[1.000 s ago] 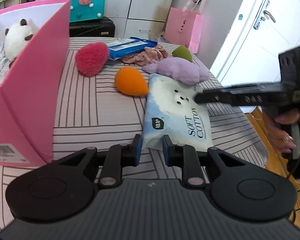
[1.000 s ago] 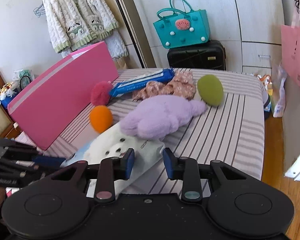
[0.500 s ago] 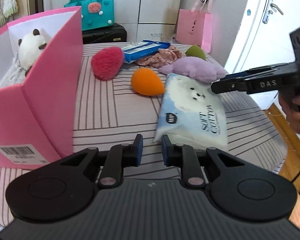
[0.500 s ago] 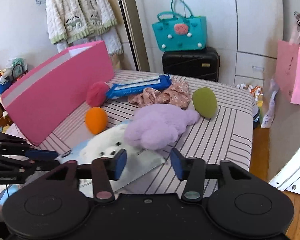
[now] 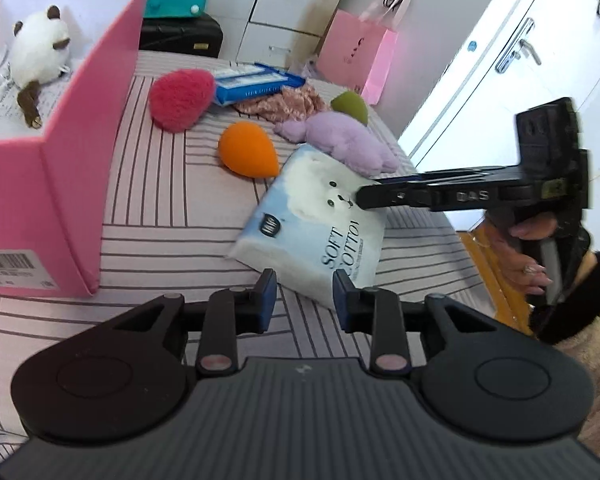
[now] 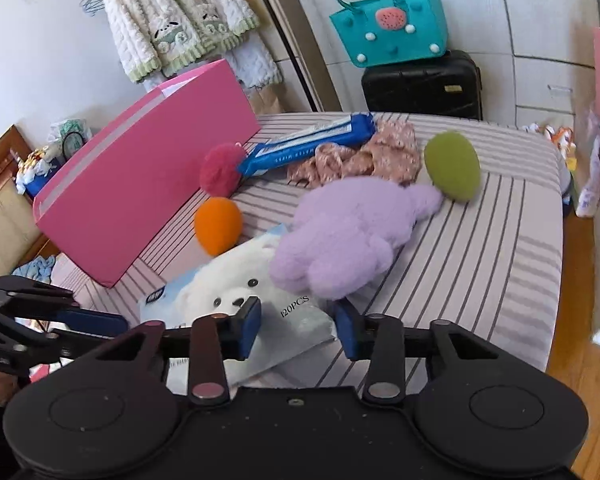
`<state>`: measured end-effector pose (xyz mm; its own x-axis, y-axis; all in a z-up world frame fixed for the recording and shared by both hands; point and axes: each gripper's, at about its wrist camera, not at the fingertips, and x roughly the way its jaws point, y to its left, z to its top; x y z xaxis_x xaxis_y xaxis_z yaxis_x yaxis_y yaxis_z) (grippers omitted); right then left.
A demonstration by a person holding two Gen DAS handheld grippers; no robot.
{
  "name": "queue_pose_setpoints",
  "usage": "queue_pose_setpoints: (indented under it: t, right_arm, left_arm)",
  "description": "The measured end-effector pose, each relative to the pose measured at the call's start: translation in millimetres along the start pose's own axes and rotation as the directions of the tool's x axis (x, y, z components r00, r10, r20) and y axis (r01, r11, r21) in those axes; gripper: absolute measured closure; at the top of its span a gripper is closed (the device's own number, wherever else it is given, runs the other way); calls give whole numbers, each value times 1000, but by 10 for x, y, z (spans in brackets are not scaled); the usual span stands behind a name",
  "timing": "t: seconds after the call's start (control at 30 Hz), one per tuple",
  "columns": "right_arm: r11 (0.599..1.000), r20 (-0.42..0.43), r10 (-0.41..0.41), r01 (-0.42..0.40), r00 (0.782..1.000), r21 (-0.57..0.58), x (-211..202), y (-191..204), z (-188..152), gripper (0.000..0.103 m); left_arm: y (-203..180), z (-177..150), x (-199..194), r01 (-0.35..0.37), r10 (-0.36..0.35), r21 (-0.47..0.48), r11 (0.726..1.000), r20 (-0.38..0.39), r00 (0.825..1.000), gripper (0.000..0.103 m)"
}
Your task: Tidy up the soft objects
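Observation:
A soft cotton tissue pack (image 5: 312, 224) with a white bear print lies on the striped bed; it also shows in the right wrist view (image 6: 236, 296). My left gripper (image 5: 305, 296) is open at the pack's near corner. My right gripper (image 6: 296, 326) is open at the pack's other end, and its fingers (image 5: 384, 194) reach over the bear print. A purple plush (image 6: 344, 236), orange sponge (image 5: 248, 152), red fluffy heart (image 5: 180, 98), green sponge (image 6: 452, 164), blue wipes pack (image 6: 304, 148) and floral cloth (image 6: 364, 156) lie behind. A pink box (image 5: 80, 152) holds a panda plush (image 5: 40, 46).
The bed's right edge (image 6: 552, 240) drops to a wooden floor. A teal bag (image 6: 392, 28) on a black suitcase (image 6: 424, 84) stands behind the bed, with a pink gift bag (image 5: 356, 56) near a white door (image 5: 512, 52).
Both grippers have opened wider. The left gripper has moved closer to the tissue pack's corner; the right gripper has lowered to the pack's far end.

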<state>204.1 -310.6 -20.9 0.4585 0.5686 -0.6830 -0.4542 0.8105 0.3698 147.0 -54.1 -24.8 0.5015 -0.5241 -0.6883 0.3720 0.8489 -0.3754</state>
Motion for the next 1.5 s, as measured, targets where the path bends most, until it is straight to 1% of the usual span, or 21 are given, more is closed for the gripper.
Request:
queue_pose_setpoints:
  t: [0.07, 0.1, 0.13, 0.2, 0.23, 0.33, 0.4, 0.47, 0.5, 0.53, 0.6, 0.63, 0.67, 0.7, 0.73, 0.8, 0.87, 1.0, 1.13, 1.3, 1.5]
  right_arm:
    - [1000, -15, 4, -3, 1000, 15, -38, 59, -65, 63]
    - [1000, -28, -7, 8, 1000, 19, -54, 99, -92, 63]
    - [1000, -35, -17, 18, 999, 16, -81, 147, -117, 63]
    - [1000, -50, -21, 21, 999, -11, -126, 246, -167, 63]
    - [1000, -66, -20, 19, 998, -22, -127, 286, -181, 61]
    - [997, -67, -49, 45, 997, -63, -124, 348, -183, 59]
    - [995, -52, -67, 63, 996, -76, -112, 342, -135, 59]
    - [997, -52, -63, 60, 997, -55, -72, 289, -76, 58]
    - [998, -56, -56, 54, 997, -44, -49, 264, -55, 55]
    - [998, -56, -50, 48, 997, -31, -28, 244, -40, 53]
    - [999, -61, -32, 32, 998, -6, 8, 197, -17, 52]
    - [1000, -59, -28, 28, 998, 4, 14, 191, -19, 51]
    - [999, -57, -33, 33, 998, 6, 22, 212, -26, 52]
    - [999, -56, -42, 43, 998, 3, 21, 237, -36, 58]
    - [999, -56, -42, 43, 998, 10, 17, 261, -48, 61]
    - [997, -52, -60, 62, 997, 45, -2, 311, -89, 61]
    - [995, -53, -80, 83, 995, 51, -13, 367, -123, 61]
    - [994, -80, -90, 95, 993, 62, -19, 476, -158, 61]
    - [993, -108, -108, 112, 988, 31, -27, 624, -189, 60]
    - [994, -143, -102, 108, 984, 34, -53, 732, -228, 59]
    - [996, -153, -76, 81, 985, 27, -193, 919, -227, 58]
  left_arm:
    - [11, 0, 41, -26, 26, -12, 1000, -10, 1000, 73]
    - [29, 14, 57, -37, 37, -29, 999, -12, 999, 71]
    - [67, 13, 50, -43, 43, -53, 998, -10, 999, 67]
    - [150, 42, 46, -29, 28, -103, 994, -9, 1000, 67]
    - [185, 47, 39, -23, 22, -113, 993, -11, 1000, 67]
    - [177, 56, 67, -13, 13, -109, 994, -2, 1000, 62]
    - [138, 35, 81, -28, 29, -93, 995, 12, 1000, 62]
    - [92, 24, 85, -48, 50, -71, 996, 26, 998, 62]
    - [81, 23, 88, -53, 55, -66, 996, 27, 998, 62]
    - [78, 23, 90, -55, 57, -66, 996, 28, 998, 62]
    - [91, 17, 86, -54, 57, -85, 995, 35, 998, 62]
    - [101, 17, 84, -52, 56, -98, 994, 37, 998, 64]
    - [115, 18, 83, -48, 52, -103, 993, 38, 998, 69]
    - [140, 21, 85, -40, 45, -111, 993, 40, 998, 72]
    - [166, 13, 72, -39, 45, -118, 992, 49, 998, 76]
    - [204, 16, 65, -33, 40, -117, 993, 63, 997, 79]
    - [203, 22, 56, -35, 44, -120, 992, 67, 997, 81]
    - [119, 31, 20, -44, 50, -81, 996, 62, 997, 80]
    - [32, 45, -46, -60, 62, -21, 998, 68, 996, 80]
    - [-13, 78, -135, -65, 64, 36, 997, 41, 997, 80]
    - [-51, 98, -340, -80, 80, 131, 988, 8, 997, 80]
